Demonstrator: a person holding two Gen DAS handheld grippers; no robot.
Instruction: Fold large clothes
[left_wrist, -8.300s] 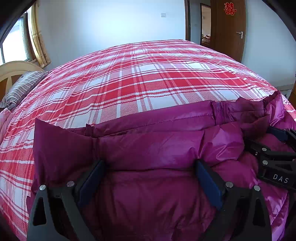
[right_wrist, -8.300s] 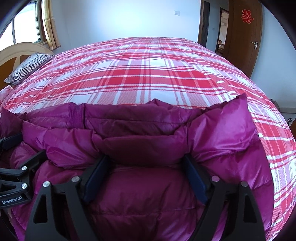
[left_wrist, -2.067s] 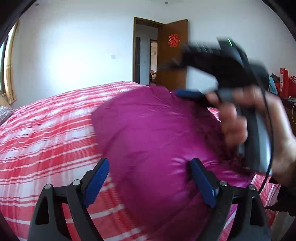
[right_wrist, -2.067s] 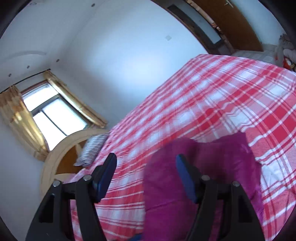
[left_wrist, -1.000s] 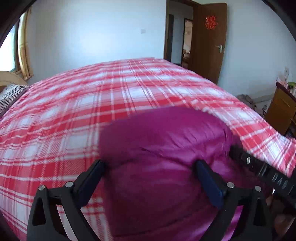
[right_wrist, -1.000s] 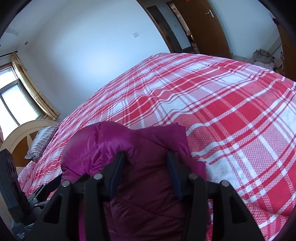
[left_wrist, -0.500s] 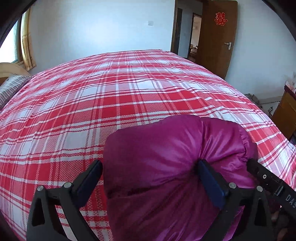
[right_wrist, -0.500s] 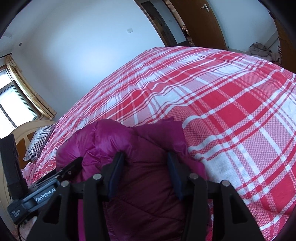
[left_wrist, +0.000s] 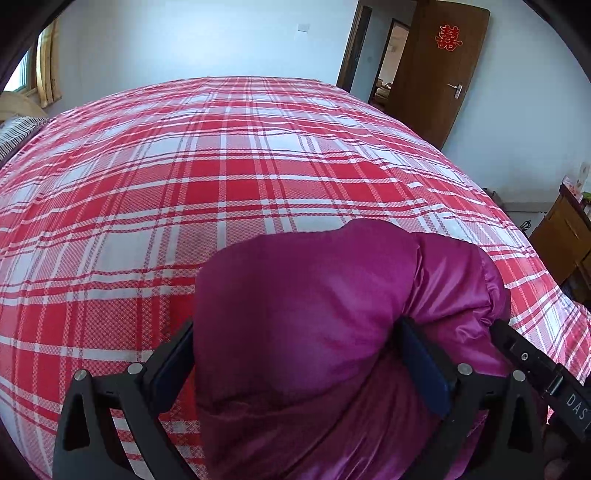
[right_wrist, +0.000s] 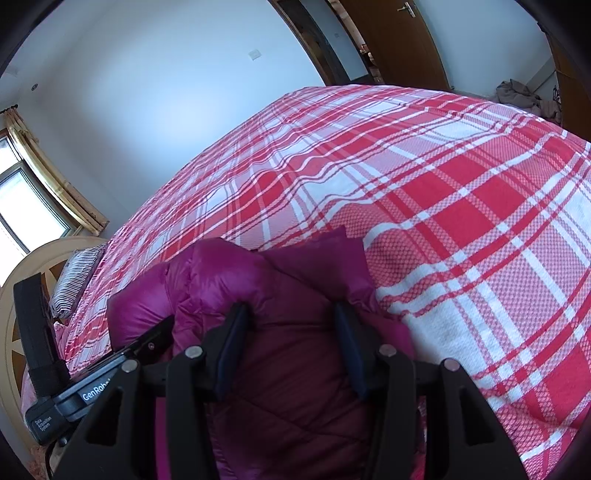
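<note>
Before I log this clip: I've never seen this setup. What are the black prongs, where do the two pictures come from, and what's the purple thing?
No robot here: a person holds a hand-held tool in each hand, each with a fisheye camera looking along its two fingers. One picture comes from the left tool, the other from the right tool; each also catches the other at its edge. The purple thing is a puffy magenta jacket, bundled on a bed with a red plaid cover. The right tool's blue pads press into the jacket's fabric. The left tool straddles the bundle, but whether it is clamped is unclear.
</note>
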